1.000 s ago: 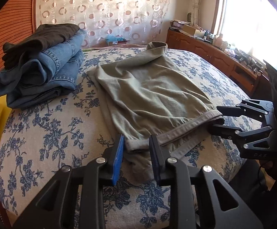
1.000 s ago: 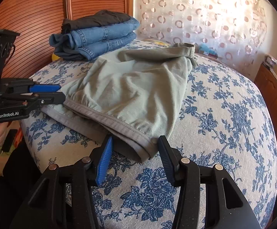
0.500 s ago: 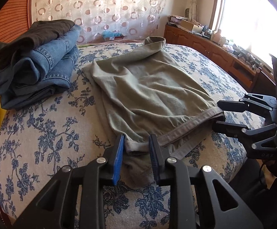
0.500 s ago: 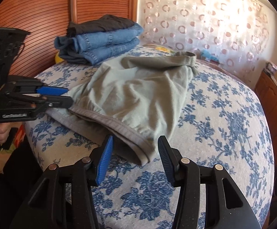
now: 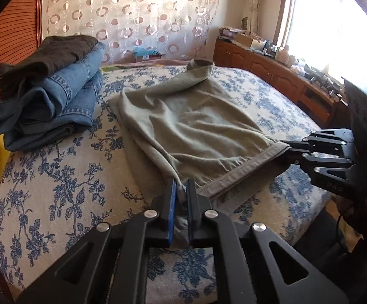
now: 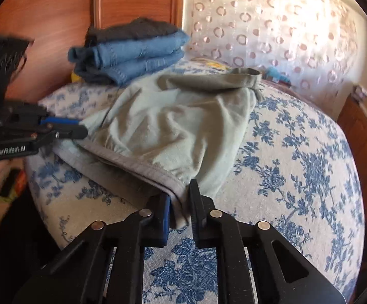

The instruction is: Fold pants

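Lying on the bedspread [image 5: 56, 190], olive pants [image 5: 188, 126] clamped by both tongs.

Two tongs [image 5: 180, 185] [image 6: 180, 192], one olive pants [image 5: 191, 126], perhaps three folded garments [image 5: 46, 96].

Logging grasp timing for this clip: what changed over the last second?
Both grippers closed on the olive pants: the left gripper pinched one waistband corner, the right gripper the other, where the fingers earlier stood open around the cloth. The pants stayed flat on the bed; the folded stack is unchanged.
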Demonstrator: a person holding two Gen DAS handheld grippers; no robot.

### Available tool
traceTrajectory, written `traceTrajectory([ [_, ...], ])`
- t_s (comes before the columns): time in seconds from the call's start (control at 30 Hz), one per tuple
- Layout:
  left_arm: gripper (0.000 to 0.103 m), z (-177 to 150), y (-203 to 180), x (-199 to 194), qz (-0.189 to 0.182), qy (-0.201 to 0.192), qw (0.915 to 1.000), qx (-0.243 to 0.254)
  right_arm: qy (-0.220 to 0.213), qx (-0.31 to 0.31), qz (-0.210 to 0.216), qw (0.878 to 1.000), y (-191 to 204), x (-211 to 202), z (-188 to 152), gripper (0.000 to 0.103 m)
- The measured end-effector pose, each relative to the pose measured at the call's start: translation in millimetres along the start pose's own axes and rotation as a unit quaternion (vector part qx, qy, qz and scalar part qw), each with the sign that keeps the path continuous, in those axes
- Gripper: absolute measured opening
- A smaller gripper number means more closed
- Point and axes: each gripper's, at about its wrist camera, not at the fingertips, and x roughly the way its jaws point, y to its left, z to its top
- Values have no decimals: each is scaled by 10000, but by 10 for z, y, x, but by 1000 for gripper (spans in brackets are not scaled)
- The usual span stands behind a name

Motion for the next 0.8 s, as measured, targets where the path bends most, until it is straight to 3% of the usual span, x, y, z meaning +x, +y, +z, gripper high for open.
traceTrajectory([
  [0.23, 4, -34, -30, -229, -48, -152, 9998, -86, -55, -47, 104, 9999, 12, -170, -29, 6],
  [0.5, 4, -201, -10, -66, -31, 219, 9997, -112, 121, -33, 205, 9997, 55, -106, -134, 7],
  [0.8, 8, -198, 10, -61, 29, 256, 9996, -147, 108, 184, 324, 9992, 8, -253, -155, 19],
])
